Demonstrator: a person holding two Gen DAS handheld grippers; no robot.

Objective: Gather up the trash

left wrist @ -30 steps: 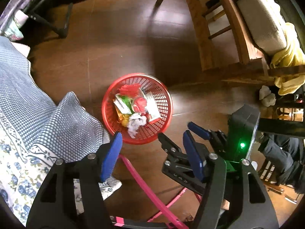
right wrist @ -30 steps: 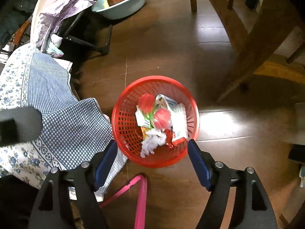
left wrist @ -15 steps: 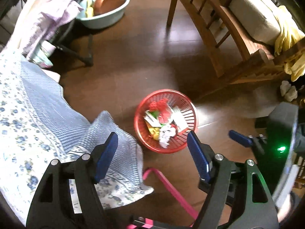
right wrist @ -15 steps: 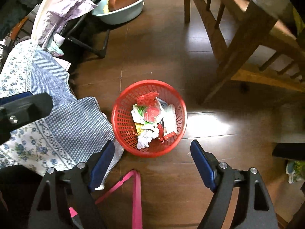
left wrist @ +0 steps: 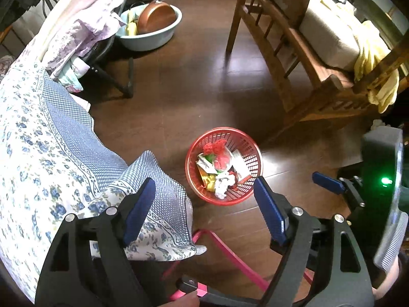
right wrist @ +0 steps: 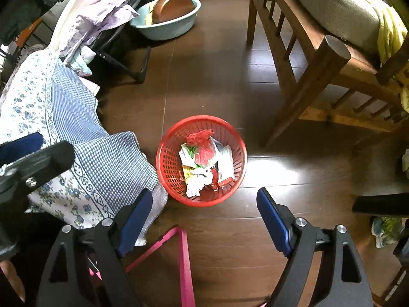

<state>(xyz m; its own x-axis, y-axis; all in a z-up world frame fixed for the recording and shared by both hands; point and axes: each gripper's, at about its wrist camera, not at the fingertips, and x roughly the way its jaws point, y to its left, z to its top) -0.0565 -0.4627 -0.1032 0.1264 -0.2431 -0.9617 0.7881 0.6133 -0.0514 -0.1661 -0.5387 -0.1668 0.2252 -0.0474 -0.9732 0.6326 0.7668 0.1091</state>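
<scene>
A red mesh basket (left wrist: 192,153) (right wrist: 163,153) stands on the dark wooden floor. It holds crumpled trash (left wrist: 219,165) (right wrist: 204,158): red netting, wrappers and a white paper wad. My left gripper (left wrist: 204,182) hangs high above the basket's near rim, pointing steeply down. Its jaws are opening with nothing between them. My right gripper (right wrist: 204,191) hovers above the floor just in front of the basket. Its jaws are also opening, and they hold nothing. Each gripper shows at the edge of the other's view.
A blue flowered and checked bedsheet (left wrist: 64,153) (right wrist: 84,158) drapes beside the basket on the left. A wooden bench (left wrist: 306,71) (right wrist: 319,58) with a cushion stands to the right. At the back sits a pale basin (left wrist: 153,33) (right wrist: 173,28) holding a copper pan. A pink frame (right wrist: 182,255) lies near.
Both grippers have risen away from the basket, which now looks smaller and farther. Their jaws stand wider. More of the room's back has come into view.
</scene>
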